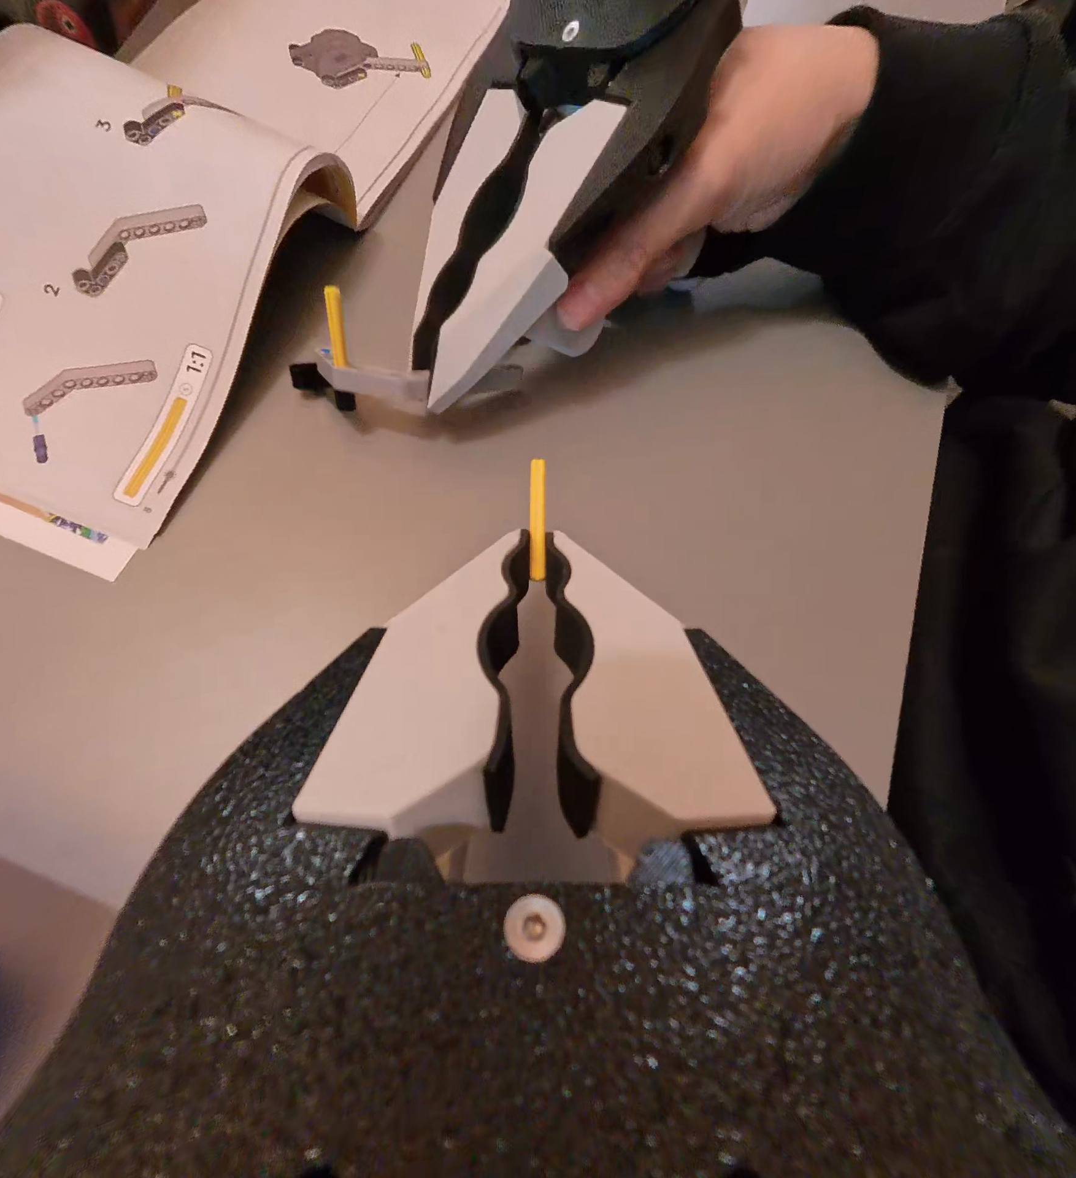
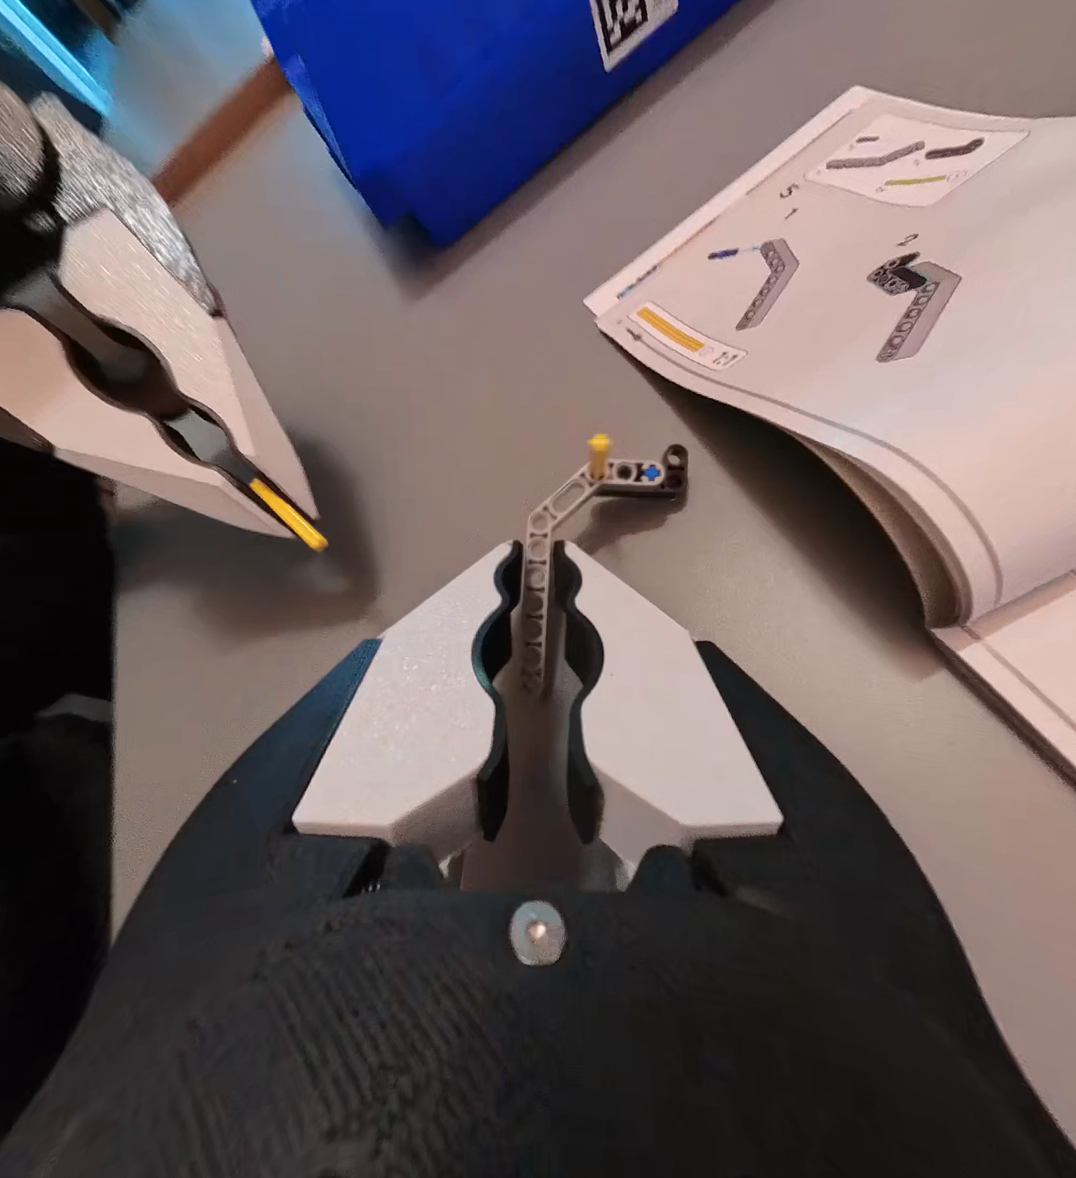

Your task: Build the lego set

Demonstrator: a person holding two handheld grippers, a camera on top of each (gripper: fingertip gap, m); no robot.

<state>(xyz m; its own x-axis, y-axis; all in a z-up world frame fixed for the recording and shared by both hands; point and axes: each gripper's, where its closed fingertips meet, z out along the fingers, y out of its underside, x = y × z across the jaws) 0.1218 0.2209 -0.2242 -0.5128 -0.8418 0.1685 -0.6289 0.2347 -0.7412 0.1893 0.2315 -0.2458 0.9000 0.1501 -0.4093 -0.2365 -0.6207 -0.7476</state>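
Right wrist view: an open paper instruction booklet [image 2: 905,395] is spread on the grey table [image 2: 395,395], right of the bent grey lego beam [image 2: 538,599], which is clamped in the closed right gripper [image 2: 537,548]. A loose yellow lego axle [image 1: 537,519] is pinched by the closed left gripper [image 1: 537,538], well apart from the beam

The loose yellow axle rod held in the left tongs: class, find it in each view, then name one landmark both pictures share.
Left wrist view: the thin yellow plastic axle rod stands centre frame, pinched at the left tongs' tips.
Right wrist view: it pokes from those tongs at mid-left, angled down-right.
Shared landmark: the open paper instruction booklet, upper left in the first, right side in the second.
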